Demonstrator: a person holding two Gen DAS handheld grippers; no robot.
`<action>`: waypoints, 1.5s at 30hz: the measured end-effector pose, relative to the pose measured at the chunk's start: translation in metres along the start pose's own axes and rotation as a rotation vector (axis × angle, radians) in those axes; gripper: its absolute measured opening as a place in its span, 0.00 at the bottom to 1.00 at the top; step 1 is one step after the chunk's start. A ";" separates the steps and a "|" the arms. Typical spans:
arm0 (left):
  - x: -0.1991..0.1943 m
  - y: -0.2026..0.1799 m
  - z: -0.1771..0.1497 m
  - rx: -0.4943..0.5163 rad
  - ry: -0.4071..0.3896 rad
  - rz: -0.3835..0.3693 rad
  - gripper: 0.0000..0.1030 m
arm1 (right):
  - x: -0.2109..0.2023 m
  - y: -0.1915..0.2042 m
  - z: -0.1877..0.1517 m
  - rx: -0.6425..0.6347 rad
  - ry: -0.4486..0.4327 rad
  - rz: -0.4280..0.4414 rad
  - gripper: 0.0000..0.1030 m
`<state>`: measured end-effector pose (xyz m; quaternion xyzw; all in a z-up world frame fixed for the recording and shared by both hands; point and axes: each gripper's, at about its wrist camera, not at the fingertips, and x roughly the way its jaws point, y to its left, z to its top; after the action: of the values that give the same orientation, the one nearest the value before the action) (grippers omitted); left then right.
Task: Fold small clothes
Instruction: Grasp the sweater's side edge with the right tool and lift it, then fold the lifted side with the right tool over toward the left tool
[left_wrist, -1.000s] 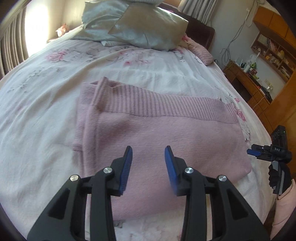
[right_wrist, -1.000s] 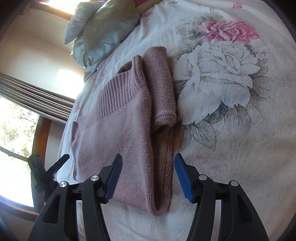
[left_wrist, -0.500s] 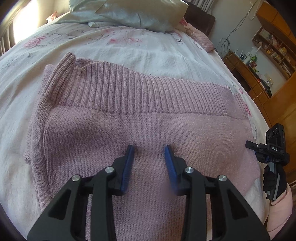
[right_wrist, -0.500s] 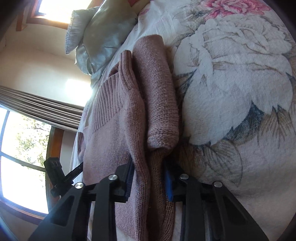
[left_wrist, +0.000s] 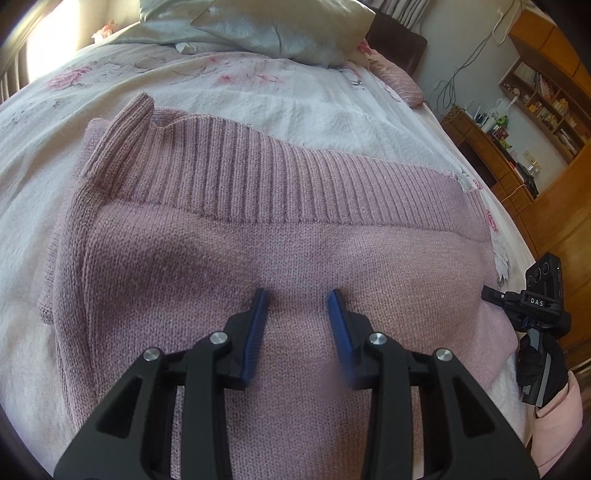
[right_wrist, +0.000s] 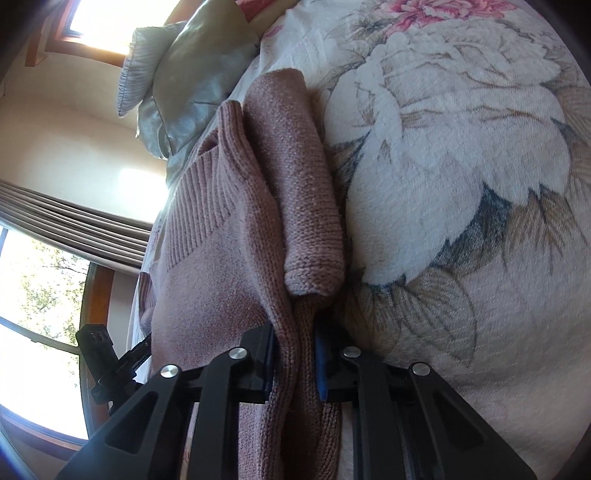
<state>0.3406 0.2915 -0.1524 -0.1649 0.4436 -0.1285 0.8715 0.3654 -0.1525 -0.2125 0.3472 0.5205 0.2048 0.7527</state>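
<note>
A pink knit sweater (left_wrist: 258, 251) lies flat on the bed, its ribbed band (left_wrist: 280, 184) at the far side. My left gripper (left_wrist: 297, 299) is open, its blue pads resting low on the sweater's middle. The right gripper (left_wrist: 532, 306) shows at the sweater's right edge, held in a gloved hand. In the right wrist view the sweater (right_wrist: 207, 280) has a folded sleeve (right_wrist: 306, 206) along its side. There my right gripper (right_wrist: 295, 345) is shut on the sweater's doubled edge, with fabric bunched between the pads. The left gripper (right_wrist: 107, 354) shows small at the far left.
Silver-grey pillows (left_wrist: 258, 26) lie at the head of the floral bedspread (right_wrist: 461, 184). A small pink pillow (left_wrist: 399, 81) sits near the bed's right side. A wooden desk and shelves (left_wrist: 517, 147) stand beyond that side. A window with curtains (right_wrist: 55, 229) is on the other side.
My left gripper has come down onto the sweater's middle, still open. My right gripper has moved onto the sweater's edge and closed on it.
</note>
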 end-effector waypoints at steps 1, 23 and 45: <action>0.000 0.001 -0.001 -0.004 -0.003 -0.004 0.34 | 0.000 0.000 0.000 0.007 0.001 -0.006 0.15; -0.066 0.041 -0.002 -0.062 -0.016 -0.148 0.42 | 0.037 0.271 -0.004 -0.484 0.075 -0.153 0.14; -0.084 0.075 0.003 -0.183 -0.050 -0.215 0.42 | 0.146 0.297 -0.086 -0.697 0.283 -0.242 0.34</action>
<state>0.3011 0.3912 -0.1196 -0.2936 0.4113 -0.1759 0.8448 0.3559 0.1729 -0.1065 -0.0249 0.5555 0.3247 0.7651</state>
